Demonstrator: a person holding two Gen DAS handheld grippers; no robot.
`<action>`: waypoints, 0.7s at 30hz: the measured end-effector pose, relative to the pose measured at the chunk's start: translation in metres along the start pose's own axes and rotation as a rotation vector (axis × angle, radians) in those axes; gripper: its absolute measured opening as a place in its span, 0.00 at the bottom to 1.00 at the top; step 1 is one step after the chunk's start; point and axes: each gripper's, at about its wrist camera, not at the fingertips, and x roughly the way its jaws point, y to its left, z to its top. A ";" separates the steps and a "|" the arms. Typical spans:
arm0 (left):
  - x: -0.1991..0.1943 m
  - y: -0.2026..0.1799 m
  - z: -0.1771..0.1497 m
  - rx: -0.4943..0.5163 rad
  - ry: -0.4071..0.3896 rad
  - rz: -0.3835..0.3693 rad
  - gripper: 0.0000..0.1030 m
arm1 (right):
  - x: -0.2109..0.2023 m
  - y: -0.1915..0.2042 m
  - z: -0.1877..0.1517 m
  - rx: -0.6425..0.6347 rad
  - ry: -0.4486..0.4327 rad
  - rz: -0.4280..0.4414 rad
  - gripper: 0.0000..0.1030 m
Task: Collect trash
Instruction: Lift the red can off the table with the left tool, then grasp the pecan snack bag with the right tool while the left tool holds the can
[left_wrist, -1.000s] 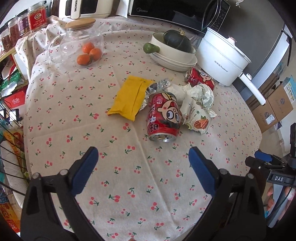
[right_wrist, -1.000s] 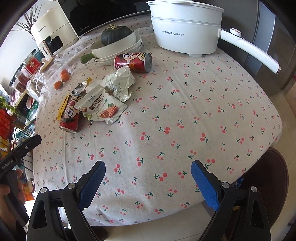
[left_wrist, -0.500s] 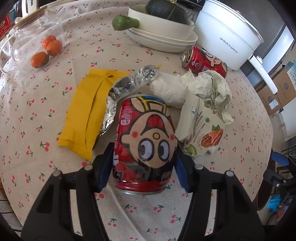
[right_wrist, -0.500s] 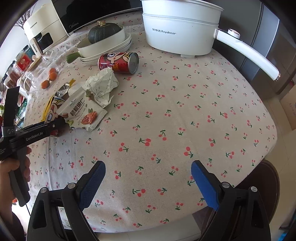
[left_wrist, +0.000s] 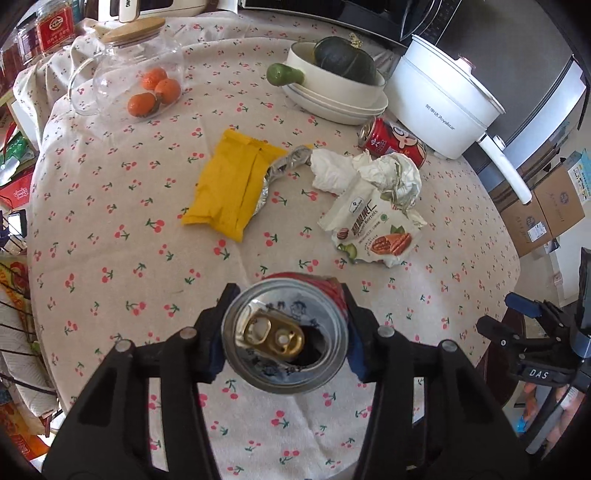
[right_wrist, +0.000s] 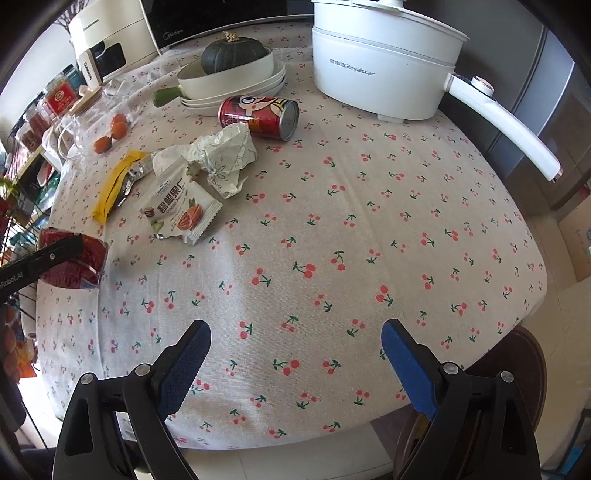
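Cherry-print table (right_wrist: 369, 229) under everything. White pot (right_wrist: 380, 62) at the far edge, second can (right_wrist: 258, 117) lying just before it. Wrappers (left_wrist: 373, 221) (yellow one beside them) clustered mid-table. Can (left_wrist: 286, 334) clamped in the left gripper (left_wrist: 286, 332), jaws closing, lifted clear of the cloth. Right gripper (right_wrist: 295, 354) spread wide, empty.

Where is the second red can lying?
The second red can lies on its side between the stacked white dishes and white electric pot, behind the crumpled paper.

Bright daylight, sharp, fisheye edges warped
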 end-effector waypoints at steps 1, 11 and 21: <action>-0.007 0.000 -0.004 0.004 -0.006 0.003 0.50 | -0.001 0.006 0.002 -0.017 -0.002 0.014 0.92; -0.015 0.029 -0.025 0.022 0.006 0.037 0.50 | 0.018 0.052 0.032 -0.049 0.022 0.104 0.92; -0.022 0.048 -0.019 0.013 -0.018 0.037 0.50 | 0.041 0.061 0.058 -0.013 0.023 0.132 0.92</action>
